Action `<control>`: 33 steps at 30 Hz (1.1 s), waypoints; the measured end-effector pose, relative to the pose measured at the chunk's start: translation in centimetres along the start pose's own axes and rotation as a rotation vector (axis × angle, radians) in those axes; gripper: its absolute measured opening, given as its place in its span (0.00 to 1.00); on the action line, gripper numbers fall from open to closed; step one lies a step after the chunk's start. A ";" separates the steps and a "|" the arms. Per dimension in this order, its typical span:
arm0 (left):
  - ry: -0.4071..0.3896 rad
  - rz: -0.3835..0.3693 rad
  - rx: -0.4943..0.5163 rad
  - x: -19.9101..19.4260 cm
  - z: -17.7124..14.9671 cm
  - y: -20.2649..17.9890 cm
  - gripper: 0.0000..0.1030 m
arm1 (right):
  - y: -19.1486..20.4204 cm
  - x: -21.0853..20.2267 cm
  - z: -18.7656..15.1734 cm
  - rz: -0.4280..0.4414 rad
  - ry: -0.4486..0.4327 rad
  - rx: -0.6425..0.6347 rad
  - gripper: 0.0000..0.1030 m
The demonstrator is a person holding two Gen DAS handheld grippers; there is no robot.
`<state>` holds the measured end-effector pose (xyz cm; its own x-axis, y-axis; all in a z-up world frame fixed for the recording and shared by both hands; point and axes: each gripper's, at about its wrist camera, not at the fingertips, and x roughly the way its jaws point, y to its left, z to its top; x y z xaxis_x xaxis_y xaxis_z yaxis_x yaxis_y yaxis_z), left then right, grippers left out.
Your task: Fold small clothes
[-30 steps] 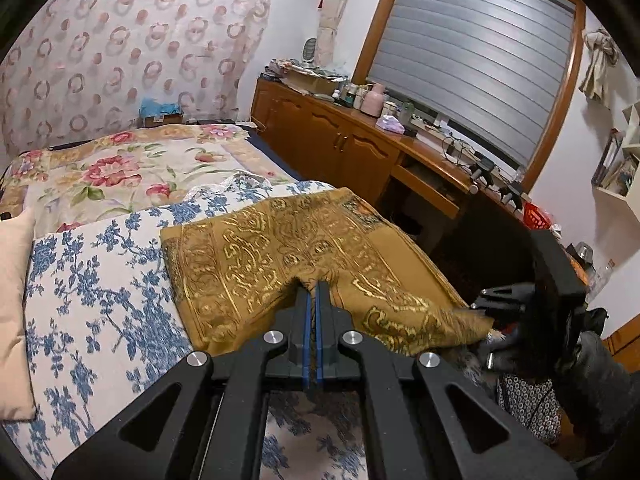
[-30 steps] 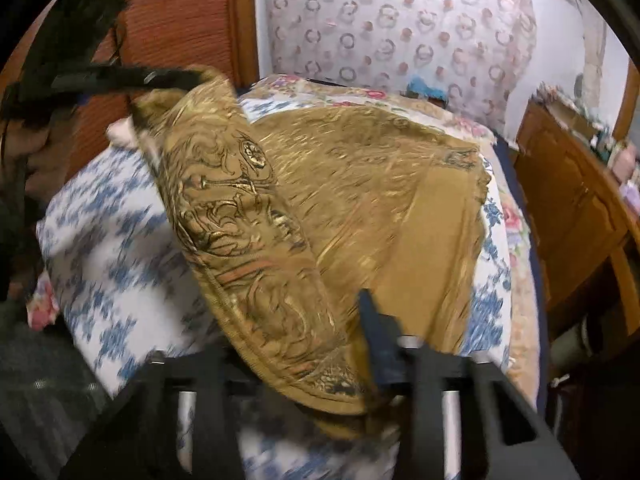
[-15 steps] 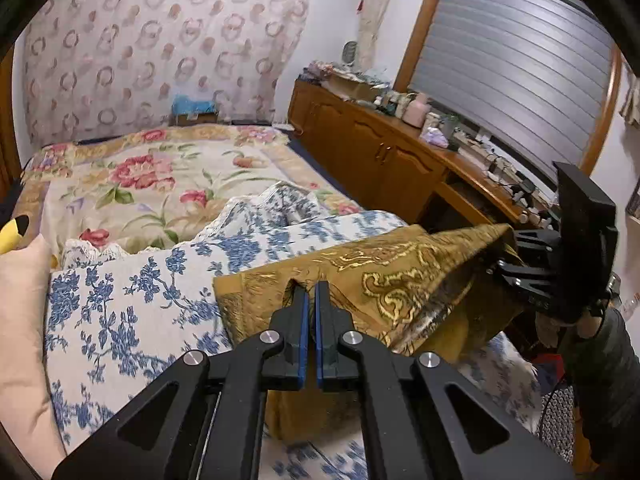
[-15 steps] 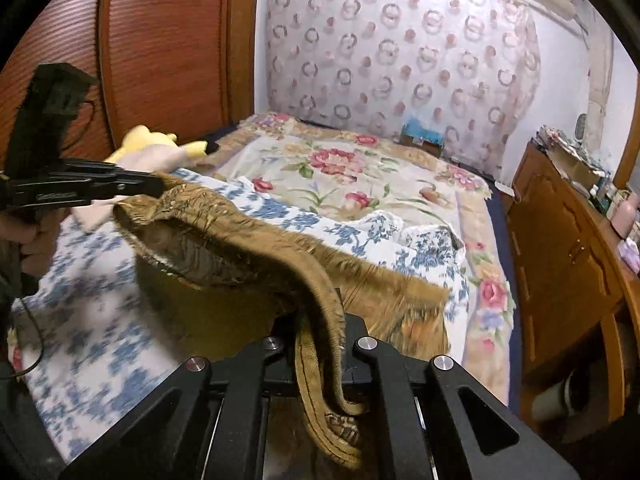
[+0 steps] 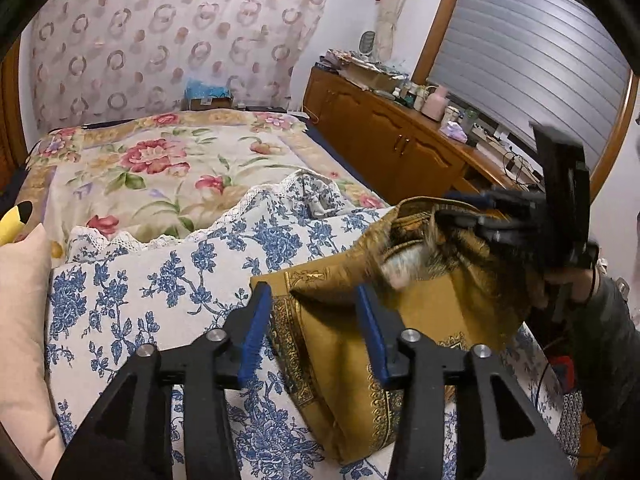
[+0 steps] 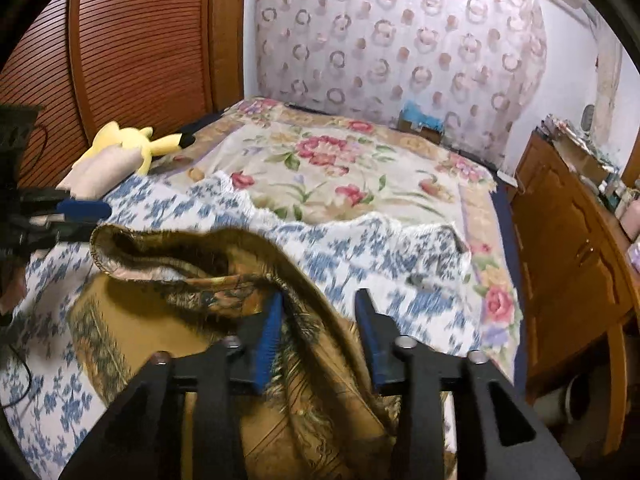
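Wallpaper with a ring pattern backs a bed (image 5: 168, 168) dressed in a rose-printed cover, with a blue-flowered spread (image 5: 160, 280) over its near part, below both claws. On that spread lies the gold patterned cloth (image 5: 344, 344), partly doubled over. In the left wrist view its near folded corner sits just ahead of the left claw (image 5: 316, 328), whose jaws have just been opening and now stand apart, the cloth's edge between them but not pinched. In the right wrist view the right claw (image 6: 320, 332) has likewise been opening; a twisted band of cloth drapes through its gap against the left pad, seemingly released, not clamped. That loose fold arches toward the left claw. To finish this fold well, both claws should likely back straight out without snagging the hem, so the upper layer drops flat and square on the lower one. The arched, twisted band may need smoothing toward the near edge.
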<state>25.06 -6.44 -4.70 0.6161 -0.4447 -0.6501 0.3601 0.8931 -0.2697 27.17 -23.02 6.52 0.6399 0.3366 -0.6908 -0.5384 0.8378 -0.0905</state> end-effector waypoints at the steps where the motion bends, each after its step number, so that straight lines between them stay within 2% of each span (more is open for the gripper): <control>1: 0.007 -0.002 0.003 0.2 -0.1 0.0 0.46 | -0.1 -0.2 0.4 -0.008 -0.010 0.005 0.44; 6: 0.049 -0.024 0.026 1.6 -0.3 -0.2 0.46 | -1.3 -2.8 -0.2 -0.067 -0.058 0.102 0.53; 10: 0.078 -0.013 0.042 3.0 -0.1 -0.4 0.46 | -0.8 -5.8 -2.2 -0.125 -0.060 0.116 0.54; 17: 0.117 -0.027 0.027 5.2 0.6 0.3 0.46 | 0.3 -7.8 -8.0 -0.185 0.046 0.189 0.55; 22: 0.135 0.028 0.063 6.0 0.7 0.0 0.46 | 0.0 -7.7 -10.3 -0.150 0.079 0.291 0.55; 25: 0.147 0.062 0.069 6.2 0.3 0.3 0.46 | -0.8 -6.9 -10.3 -0.145 0.094 0.326 0.62; 33: 0.184 0.048 0.029 6.9 -0.5 1.4 0.47 | -2.8 -3.4 -8.4 -0.087 0.122 0.354 0.64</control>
<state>29.46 -8.24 -9.89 0.4953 -0.3790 -0.7817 0.3551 0.9095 -0.2161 21.90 -30.13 3.07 0.5936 0.2226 -0.7734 -0.2490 0.9646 0.0865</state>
